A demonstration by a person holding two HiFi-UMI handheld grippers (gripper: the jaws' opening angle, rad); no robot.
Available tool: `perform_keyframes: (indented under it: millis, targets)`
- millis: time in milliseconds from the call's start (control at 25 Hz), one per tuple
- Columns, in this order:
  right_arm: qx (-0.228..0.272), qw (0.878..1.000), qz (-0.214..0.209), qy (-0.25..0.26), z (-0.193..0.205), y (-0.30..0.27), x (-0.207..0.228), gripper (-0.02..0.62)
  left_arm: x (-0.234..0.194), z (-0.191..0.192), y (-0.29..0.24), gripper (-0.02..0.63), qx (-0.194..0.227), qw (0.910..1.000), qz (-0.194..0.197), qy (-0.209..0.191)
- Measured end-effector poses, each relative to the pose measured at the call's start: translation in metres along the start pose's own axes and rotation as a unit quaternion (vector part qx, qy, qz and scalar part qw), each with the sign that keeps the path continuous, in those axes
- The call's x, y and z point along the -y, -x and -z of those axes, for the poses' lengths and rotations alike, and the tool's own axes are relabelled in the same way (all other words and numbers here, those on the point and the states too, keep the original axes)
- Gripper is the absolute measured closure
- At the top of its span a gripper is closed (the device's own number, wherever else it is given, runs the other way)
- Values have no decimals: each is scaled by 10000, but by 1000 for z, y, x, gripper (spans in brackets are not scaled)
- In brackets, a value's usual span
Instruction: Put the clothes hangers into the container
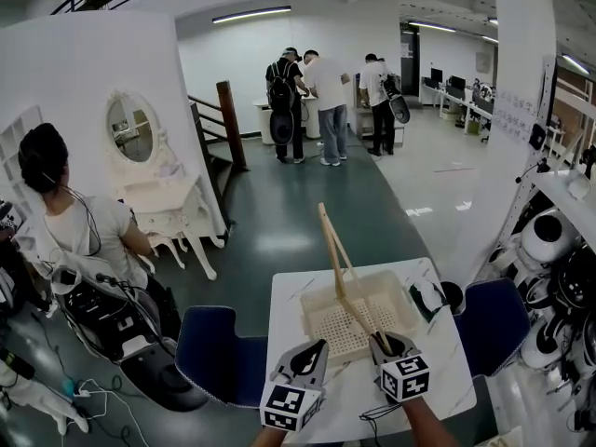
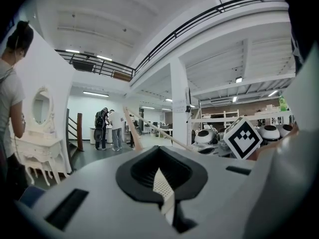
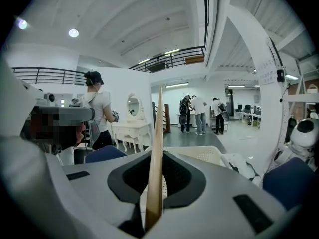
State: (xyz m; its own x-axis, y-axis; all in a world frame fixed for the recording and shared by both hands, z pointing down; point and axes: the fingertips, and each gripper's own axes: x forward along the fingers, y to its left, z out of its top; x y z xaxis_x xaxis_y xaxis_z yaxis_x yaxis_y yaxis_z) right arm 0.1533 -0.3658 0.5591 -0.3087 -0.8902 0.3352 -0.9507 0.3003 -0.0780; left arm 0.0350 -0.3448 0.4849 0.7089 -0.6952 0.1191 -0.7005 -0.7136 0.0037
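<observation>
A cream perforated container sits on the white table. A wooden clothes hanger rises from my right gripper, which is shut on its lower end; the hanger leans up and back over the container. In the right gripper view the hanger stands upright between the jaws of that gripper, with the container behind. My left gripper is at the container's near left corner. In the left gripper view a strip of the container's wall fills the slit of the gripper.
Blue chairs flank the table. A small black and white item lies at the table's right edge. A seated person is at left beside a white dressing table. Several people stand far back. White robot parts crowd the right.
</observation>
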Motion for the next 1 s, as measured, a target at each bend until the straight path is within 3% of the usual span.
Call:
perform_keyframes:
  millis: [1000]
  targets:
    - [-1194,9916,-487,-109,77,-61,13,532,-18,18,-32,603,-261,9991,-290,179]
